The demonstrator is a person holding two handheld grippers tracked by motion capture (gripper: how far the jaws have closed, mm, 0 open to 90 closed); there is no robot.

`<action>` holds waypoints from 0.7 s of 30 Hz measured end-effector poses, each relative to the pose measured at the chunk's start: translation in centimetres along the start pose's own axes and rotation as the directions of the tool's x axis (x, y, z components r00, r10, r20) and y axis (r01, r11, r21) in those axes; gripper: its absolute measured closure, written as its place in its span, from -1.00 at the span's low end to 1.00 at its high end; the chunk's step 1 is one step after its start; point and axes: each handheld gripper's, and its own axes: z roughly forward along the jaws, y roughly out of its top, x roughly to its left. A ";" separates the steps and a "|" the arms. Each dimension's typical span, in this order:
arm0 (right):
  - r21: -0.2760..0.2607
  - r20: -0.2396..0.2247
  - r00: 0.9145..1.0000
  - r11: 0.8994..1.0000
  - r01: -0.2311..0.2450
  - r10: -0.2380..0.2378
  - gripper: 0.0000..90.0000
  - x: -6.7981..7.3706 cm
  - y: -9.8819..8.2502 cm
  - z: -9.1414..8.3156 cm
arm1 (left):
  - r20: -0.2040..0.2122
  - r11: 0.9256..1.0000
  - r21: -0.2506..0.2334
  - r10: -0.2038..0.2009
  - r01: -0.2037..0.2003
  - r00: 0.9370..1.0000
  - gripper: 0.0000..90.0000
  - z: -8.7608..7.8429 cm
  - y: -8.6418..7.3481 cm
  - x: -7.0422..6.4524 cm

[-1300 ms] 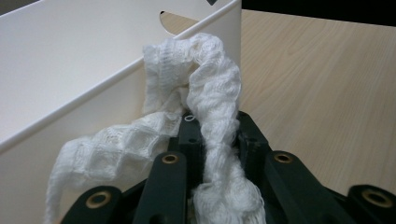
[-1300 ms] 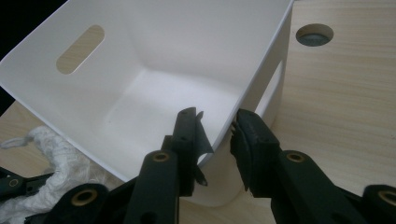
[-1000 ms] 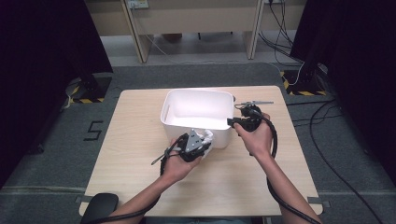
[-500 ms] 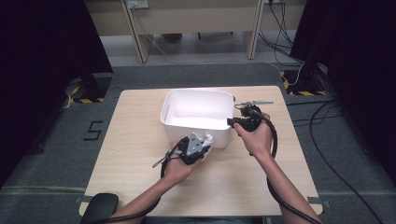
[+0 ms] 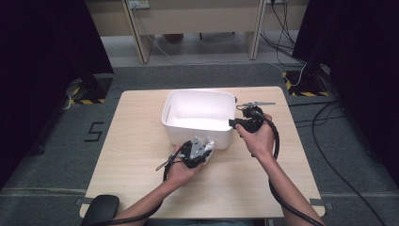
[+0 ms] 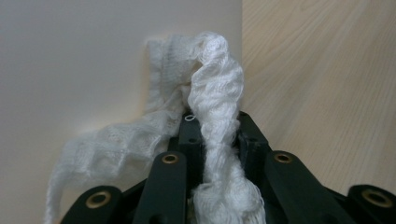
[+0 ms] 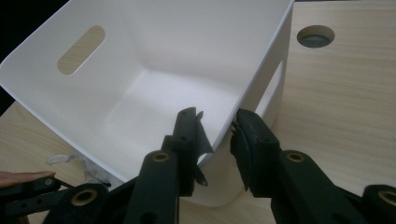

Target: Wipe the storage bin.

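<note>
A white plastic bin [image 5: 188,134] stands at the middle of the wooden table [image 5: 136,141]. My left gripper [image 5: 203,149] is just in front of the bin's near wall, shut on a bunched white knitted cloth [image 5: 209,142]. In the left gripper view the cloth [image 6: 215,88] rises from between the jaws of the left gripper [image 6: 212,123] and droops to the left against the bin wall [image 6: 70,56]. My right gripper [image 5: 234,123] is at the bin's right near corner. Its jaws straddle the rim of the bin [image 7: 140,42], one inside and one outside, and the right gripper [image 7: 215,115] is shut on it.
A round cable hole [image 7: 315,35] sits in the tabletop beyond the bin. A black rounded object [image 5: 101,209] lies at the table's near left corner. Cables [image 5: 324,117] trail on the floor to the right. Bare tabletop lies left and right of the bin.
The left gripper with the cloth has edged slightly toward the bin's near right corner. The right gripper and the bin have stayed put.
</note>
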 end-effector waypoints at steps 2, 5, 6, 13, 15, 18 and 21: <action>-0.001 -0.001 1.000 1.000 0.000 0.000 0.57 0.0 0.0 0.0 | 0.001 1.000 0.009 0.001 -0.001 1.000 0.69 0.2 -0.2 0.0; -0.001 0.000 1.000 1.000 0.000 0.000 0.57 0.0 0.0 0.0 | 0.003 1.000 0.018 0.005 -0.005 1.000 0.69 0.4 -0.3 0.0; -0.002 0.001 1.000 1.000 0.002 -0.002 0.57 0.0 0.0 0.0 | 0.004 1.000 0.019 0.004 -0.004 1.000 0.69 0.4 -0.4 0.0; -0.001 0.004 1.000 1.000 0.003 -0.003 0.57 0.0 0.0 0.0 | 0.006 1.000 0.025 0.007 -0.007 1.000 0.69 0.6 -0.2 -0.1; 0.000 0.003 1.000 1.000 -0.001 0.001 0.57 0.0 0.0 0.0 | 0.009 1.000 0.027 0.012 -0.012 1.000 0.69 0.7 -0.1 -0.3; -0.002 0.002 1.000 1.000 0.002 -0.002 0.57 0.0 0.0 0.0 | 0.012 0.999 0.029 0.020 -0.020 1.000 0.69 1.0 0.1 -0.6; -0.003 0.002 1.000 1.000 0.002 -0.002 0.57 0.0 0.0 0.0 | 0.018 0.999 0.030 0.020 -0.021 1.000 0.69 1.3 0.3 -0.8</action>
